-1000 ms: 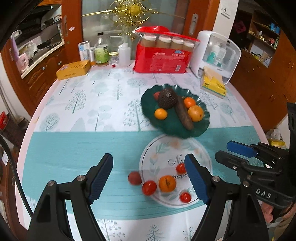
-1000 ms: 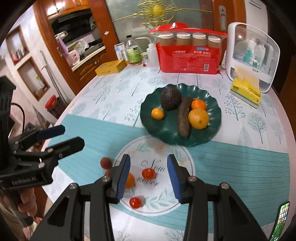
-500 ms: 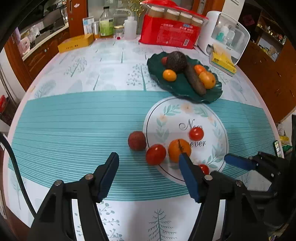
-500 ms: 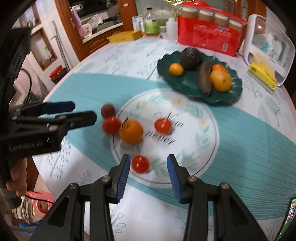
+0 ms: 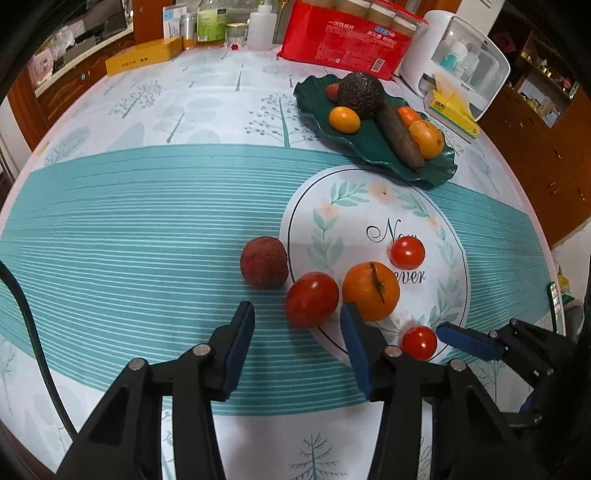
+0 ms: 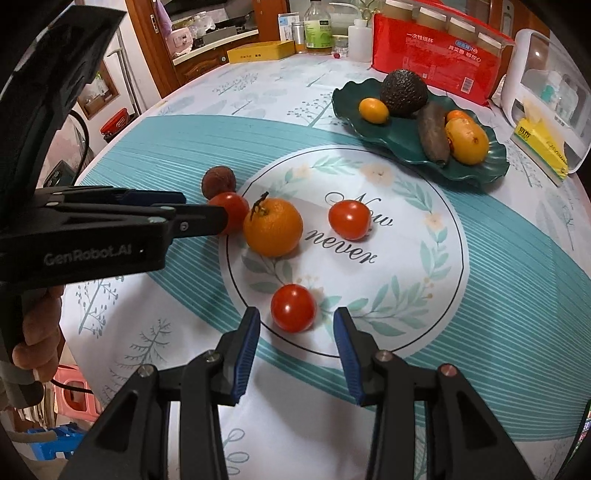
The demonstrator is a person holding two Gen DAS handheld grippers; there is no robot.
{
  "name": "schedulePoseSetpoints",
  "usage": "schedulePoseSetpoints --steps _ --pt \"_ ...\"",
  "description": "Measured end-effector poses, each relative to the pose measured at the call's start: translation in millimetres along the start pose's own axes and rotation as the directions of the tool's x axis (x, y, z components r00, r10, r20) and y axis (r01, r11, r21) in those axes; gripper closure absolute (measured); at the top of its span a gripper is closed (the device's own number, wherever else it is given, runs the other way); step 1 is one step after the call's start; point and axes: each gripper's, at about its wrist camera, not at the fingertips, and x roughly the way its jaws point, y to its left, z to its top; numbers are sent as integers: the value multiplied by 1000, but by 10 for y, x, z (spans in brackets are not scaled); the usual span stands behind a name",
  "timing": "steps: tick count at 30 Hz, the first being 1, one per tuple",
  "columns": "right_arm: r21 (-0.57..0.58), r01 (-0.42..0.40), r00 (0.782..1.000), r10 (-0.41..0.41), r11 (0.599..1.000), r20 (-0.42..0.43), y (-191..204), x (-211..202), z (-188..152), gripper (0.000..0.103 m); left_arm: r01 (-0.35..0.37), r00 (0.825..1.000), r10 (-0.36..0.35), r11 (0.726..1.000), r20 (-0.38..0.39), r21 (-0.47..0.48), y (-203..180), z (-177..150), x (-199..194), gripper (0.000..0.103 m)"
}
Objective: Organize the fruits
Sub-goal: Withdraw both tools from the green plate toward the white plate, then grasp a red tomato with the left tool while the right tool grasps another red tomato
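Observation:
My left gripper (image 5: 297, 325) is open, low over the table, just short of a red tomato (image 5: 312, 298). Beside it lie a tangerine (image 5: 370, 291), a brownish lychee (image 5: 263, 262) and a small tomato (image 5: 407, 252). My right gripper (image 6: 295, 328) is open, its fingers either side of another small tomato (image 6: 293, 308), not touching. The left gripper shows at the left of the right wrist view (image 6: 192, 216), in front of the red tomato (image 6: 232, 210). A dark green plate (image 6: 476, 170) at the back holds an avocado, orange fruits and a brown long fruit.
A round printed mat (image 6: 406, 295) lies under the loose fruit. At the far table edge stand a red package (image 5: 347, 44), a white tissue box (image 5: 454, 66), a yellow box (image 5: 144, 59) and bottles (image 5: 210, 22). The table edge is close on the near side.
Both grippers have come down and forward toward the loose fruit. The left one now faces the red tomato, the right one now brackets the small tomato. Both stayed open.

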Motion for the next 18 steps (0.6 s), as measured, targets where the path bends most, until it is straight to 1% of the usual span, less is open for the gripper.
schedulePoseSetpoints --steps 5,9,14,16,18 --pt "4 2 1000 -2 1000 -7 1 42 -1 66 25 1000 -25 1000 -12 -16 6 17 79 61" --pt "4 4 1000 -4 1000 -13 -1 69 -1 70 28 1000 -28 1000 -9 -6 -27 36 103 64" --pt "8 0 1000 0 1000 -10 -1 77 13 73 34 999 -34 999 -27 -24 -5 73 169 65" --pt "5 -1 1000 1 1000 -9 2 88 24 76 31 999 -31 999 -23 -20 -12 70 180 66" --pt "4 1 1000 -1 1000 -8 6 94 29 76 23 1000 -23 1000 -19 -12 -27 69 184 67"
